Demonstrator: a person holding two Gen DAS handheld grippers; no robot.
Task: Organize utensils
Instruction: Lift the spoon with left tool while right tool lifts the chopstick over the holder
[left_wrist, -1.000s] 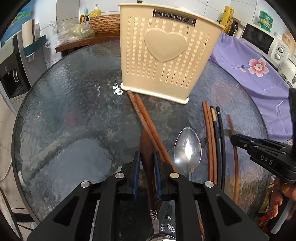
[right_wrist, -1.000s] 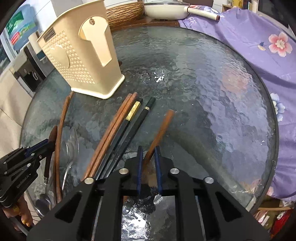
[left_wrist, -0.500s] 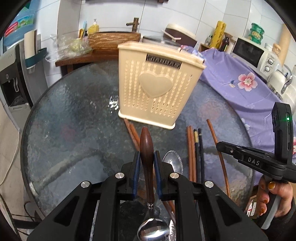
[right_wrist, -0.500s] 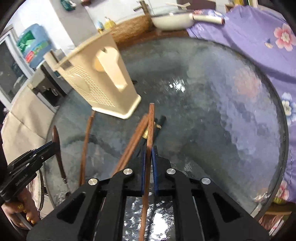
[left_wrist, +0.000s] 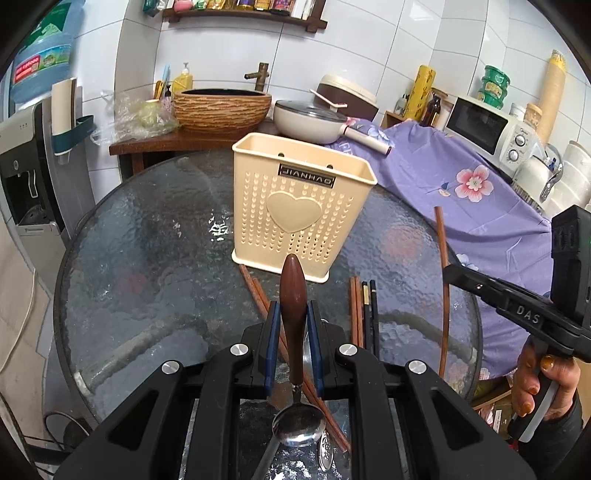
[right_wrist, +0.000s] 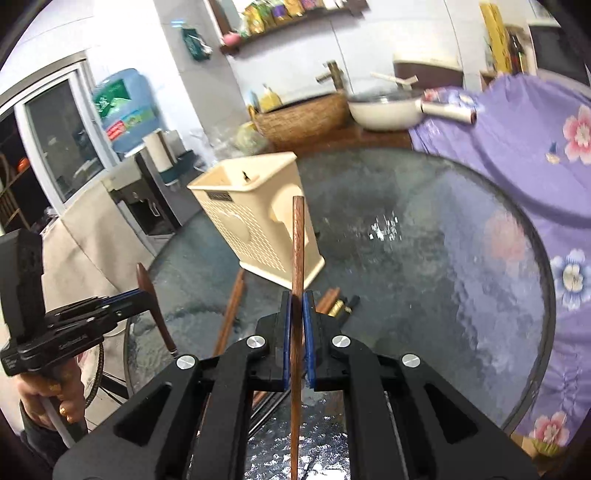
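My left gripper is shut on the brown wooden handle of a spoon, its steel bowl pointing back at me, held above the glass table. My right gripper is shut on a single brown chopstick that points up and forward. It also shows in the left wrist view. The cream perforated utensil holder stands upright ahead of both grippers and also shows in the right wrist view. It looks empty inside as far as I can see.
On the table lie a brown chopstick pair, another brown pair next to a black pair, and another steel spoon under my left gripper. A purple flowered cloth covers the counter on the right.
Both grippers have lifted their utensils off the table and risen. The spoon and the chopstick have tilted upward, and the holder now sits farther below and ahead.
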